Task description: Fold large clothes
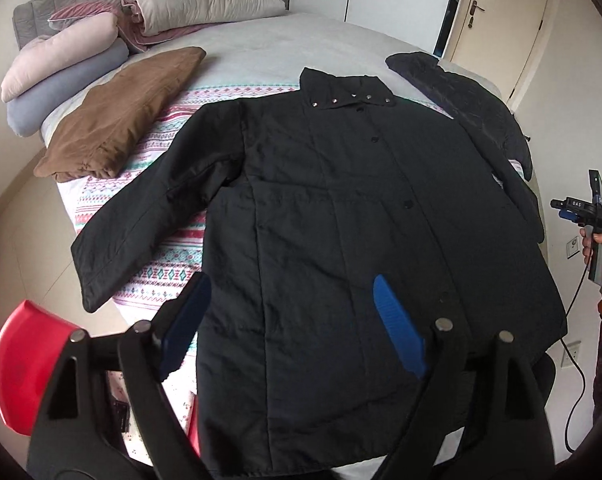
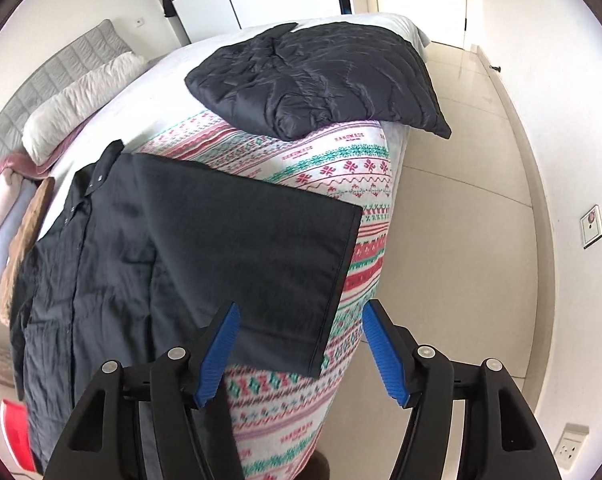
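Note:
A large black button-front jacket (image 1: 341,216) lies face up and spread flat on the patterned blanket (image 1: 173,256), collar away from me, both sleeves out to the sides. My left gripper (image 1: 293,320) is open and empty, hovering above the jacket's lower front. In the right wrist view the jacket (image 2: 101,264) lies at the left and its right sleeve (image 2: 261,264) stretches toward the bed's edge. My right gripper (image 2: 297,344) is open and empty, just above the sleeve's cuff end. The right gripper also shows in the left wrist view (image 1: 585,208), held off the bed's right side.
A folded brown garment (image 1: 125,116) lies at the left and a folded dark quilted jacket (image 2: 321,80) at the far right of the bed. Pillows and folded bedding (image 1: 73,60) are stacked by the headboard. A red object (image 1: 25,364) sits beside the bed, lower left. Tiled floor (image 2: 461,240) lies to the right.

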Tool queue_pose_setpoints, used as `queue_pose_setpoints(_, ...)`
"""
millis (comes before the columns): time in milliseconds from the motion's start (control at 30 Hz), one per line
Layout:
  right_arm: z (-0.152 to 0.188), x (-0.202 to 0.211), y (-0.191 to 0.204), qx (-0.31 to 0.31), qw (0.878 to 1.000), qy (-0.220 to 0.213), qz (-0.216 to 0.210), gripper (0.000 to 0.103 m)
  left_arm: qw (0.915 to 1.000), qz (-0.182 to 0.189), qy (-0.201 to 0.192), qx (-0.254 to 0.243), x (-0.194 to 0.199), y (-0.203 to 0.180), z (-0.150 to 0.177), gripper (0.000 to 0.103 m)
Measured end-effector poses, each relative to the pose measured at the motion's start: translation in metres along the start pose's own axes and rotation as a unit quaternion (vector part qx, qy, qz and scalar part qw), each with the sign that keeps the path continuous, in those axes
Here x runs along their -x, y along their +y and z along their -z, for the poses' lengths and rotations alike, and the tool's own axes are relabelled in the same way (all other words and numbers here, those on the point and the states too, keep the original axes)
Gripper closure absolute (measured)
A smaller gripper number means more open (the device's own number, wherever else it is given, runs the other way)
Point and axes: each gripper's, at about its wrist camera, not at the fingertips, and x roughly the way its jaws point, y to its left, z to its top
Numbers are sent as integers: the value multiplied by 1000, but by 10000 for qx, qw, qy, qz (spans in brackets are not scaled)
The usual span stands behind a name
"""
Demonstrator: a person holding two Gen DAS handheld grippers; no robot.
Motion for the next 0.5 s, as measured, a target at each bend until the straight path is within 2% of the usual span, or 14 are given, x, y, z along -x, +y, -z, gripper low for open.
queue_pose_setpoints(167, -25, -64, -28, -547, 9980, 299, -68, 38, 9987, 243, 203, -406, -42, -51, -51, 19)
queue_pose_setpoints(267, -31, -91, -39, -866, 9957, 296, -176, 40, 9965, 349, 361, -662, -80, -83, -80, 19)
queue_pose_setpoints(300, -32, -93, -40, -947, 9948, 232, -281, 47, 9957, 417, 449, -700, -94, -94, -88, 19)
queue_pose_setpoints(333, -33, -91, -39, -957, 9946, 106, -382, 77, 9945, 492, 550, -742, -108, -106, -95, 19)
queue_pose_setpoints(367, -35, -85, -35, -885, 9957, -3, -270, 95, 9930, 569, 670, -792, -123, -117, -101, 19)
queue_pose_setpoints(500, -55, -36, -16, -271, 9970, -715, 138, 96, 9888, 744, 850, -973, -175, -156, -124, 19)
